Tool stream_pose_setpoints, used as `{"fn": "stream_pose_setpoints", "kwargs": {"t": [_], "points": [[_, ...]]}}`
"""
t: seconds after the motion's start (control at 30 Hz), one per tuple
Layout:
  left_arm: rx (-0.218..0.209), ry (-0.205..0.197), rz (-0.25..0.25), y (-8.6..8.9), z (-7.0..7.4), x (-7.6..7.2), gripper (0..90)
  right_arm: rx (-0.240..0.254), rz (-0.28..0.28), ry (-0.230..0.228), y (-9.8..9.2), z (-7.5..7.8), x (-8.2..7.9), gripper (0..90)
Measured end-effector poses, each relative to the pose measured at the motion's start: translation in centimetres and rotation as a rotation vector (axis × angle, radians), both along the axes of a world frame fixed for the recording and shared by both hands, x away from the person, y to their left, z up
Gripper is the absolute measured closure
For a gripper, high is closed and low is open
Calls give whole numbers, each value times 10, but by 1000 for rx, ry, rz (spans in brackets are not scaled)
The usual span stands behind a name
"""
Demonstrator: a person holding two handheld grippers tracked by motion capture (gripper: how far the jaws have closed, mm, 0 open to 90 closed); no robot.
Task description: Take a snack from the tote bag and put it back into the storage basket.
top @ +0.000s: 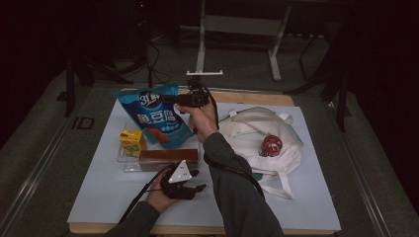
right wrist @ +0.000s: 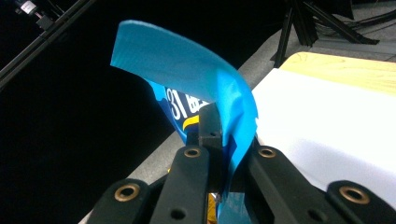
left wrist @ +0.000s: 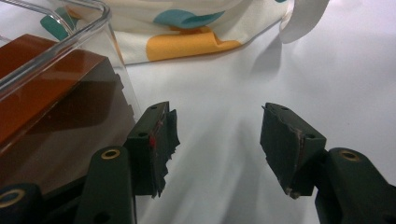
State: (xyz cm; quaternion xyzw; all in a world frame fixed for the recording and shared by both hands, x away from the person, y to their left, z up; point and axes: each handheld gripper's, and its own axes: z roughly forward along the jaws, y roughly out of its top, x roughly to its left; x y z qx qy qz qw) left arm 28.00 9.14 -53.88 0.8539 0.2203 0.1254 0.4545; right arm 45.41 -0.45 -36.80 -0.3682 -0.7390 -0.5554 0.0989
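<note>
A blue snack bag (top: pixel 155 113) with white lettering hangs tilted over the far left part of the white board, its lower end over a clear plastic box (top: pixel 129 165). My right gripper (top: pixel 173 100) is shut on the bag's top edge; in the right gripper view the blue foil (right wrist: pixel 205 79) is pinched between the jaws and curls above them. My left gripper (top: pixel 195 180) rests near the front of the board, just right of the box, open with nothing between its pads (left wrist: pixel 152 140). The box holds a yellow carton (top: pixel 132 139) and a brown bar (top: pixel 168 156).
A white cloth tote bag (top: pixel 262 143) with coloured patches lies right of centre, a red round thing (top: pixel 271 145) on it. The white board (top: pixel 316 197) covers a wooden table. Dark stands and cables sit beyond the far edge.
</note>
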Motion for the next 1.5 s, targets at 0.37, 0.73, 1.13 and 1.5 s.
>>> {"fn": "stream_pose_setpoints", "kwargs": {"t": [0.37,0.73,1.13,1.5], "points": [[-7,-4,4,0,0,-1,430,-4,-6,-2,0,-12,10,891],[4,-12,5,-1,0,-2,430,-47,-10,-19,-18,-20,13,887],[4,-8,6,-1,0,-2,429,-156,8,-68,-28,-18,6,828],[10,-7,4,-1,0,-2,428,-239,-31,-108,-38,-21,1,739]]}}
